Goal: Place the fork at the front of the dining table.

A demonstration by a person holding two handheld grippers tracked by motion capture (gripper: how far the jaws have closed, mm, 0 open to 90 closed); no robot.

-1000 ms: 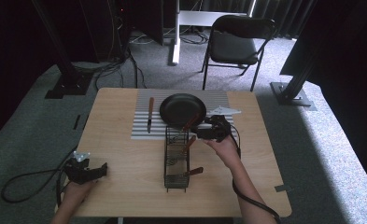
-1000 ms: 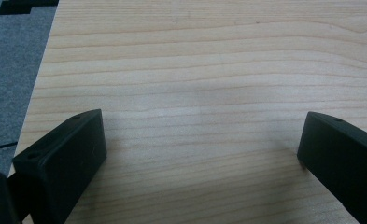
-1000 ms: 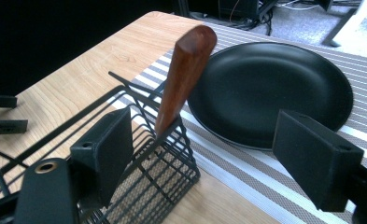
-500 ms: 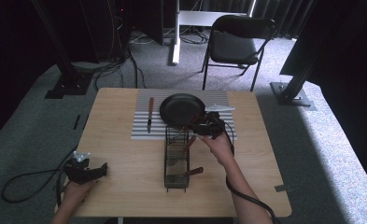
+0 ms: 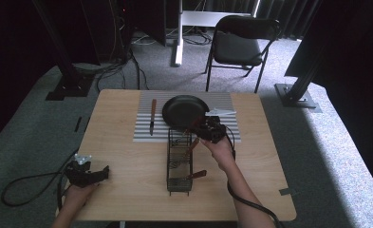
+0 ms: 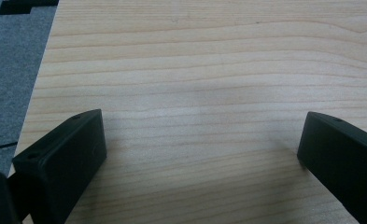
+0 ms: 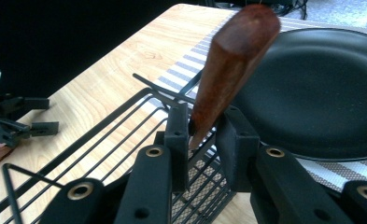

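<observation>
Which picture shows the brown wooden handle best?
The right gripper view: the wooden handle looms large and close between the right hand-held gripper. In the high view it is a tiny brown sliver over the wire basket.

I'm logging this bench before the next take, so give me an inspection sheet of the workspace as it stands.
Surface: wooden table, with a striped mat at its far side.
Job's things: black wire rack at mid-table; wooden-handled utensil standing tilted at the rack's far end; another wooden-handled piece at its near end.
Clutter: black pan and a knife on the mat.
Grippers: right gripper has just been closing, its jaws around the utensil's handle; left gripper open and empty over bare wood.
Cables: one trails from each gripper; more lie on the floor behind.
Surroundings: grey carpet, folding chair, dark stands.
</observation>
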